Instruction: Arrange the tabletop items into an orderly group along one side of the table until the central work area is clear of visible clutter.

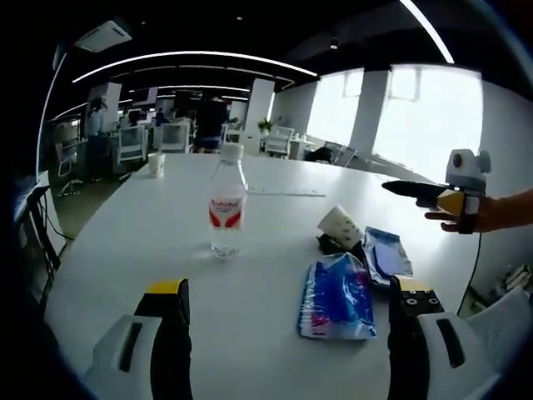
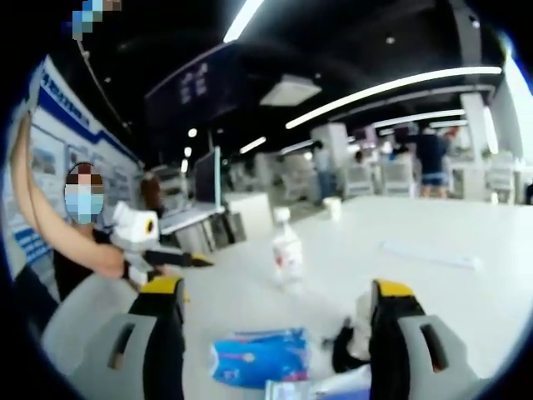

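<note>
**Both grippers wide and empty above the clutter: pick a side, then clear toward it**

In the left gripper view the left gripper (image 1: 287, 321) hangs over the near part of the white tabletop (image 1: 150, 233), jaws spread wide with nothing between them. The water bottle (image 1: 226, 202) stands upright and alone toward the middle. Between the jaws, nearer the right one, lies the blue packet (image 1: 337, 297), flat. Just past it sit a tipped paper cup (image 1: 340, 227), a smaller blue pouch (image 1: 385, 254) and a dark item I cannot identify, all huddled close together. A second paper cup (image 1: 156, 164) stands upright near the far edge, well apart from the rest.

The right gripper (image 2: 275, 321) is likewise open and holding nothing; in the right gripper view the packet (image 2: 262, 357) lies low between its jaws and the bottle (image 2: 287, 250) stands beyond.

My judgement is that no grasp has begun. The huddle of soft things already forms a loose group, so the tidiest course is probably to build the row there, along that side edge, and bring the bottle to it.

For the bottle: approach level, close on the body below the label, lift only slightly and set it down upright. It looks nearly full, so it should stay steady unless it is bumped near the cap. The flat packet offers little height; slide it by an edge rather than pinch from above. Stand the tipped cup upright with a gentle squeeze, since paper walls crush easily.
</note>
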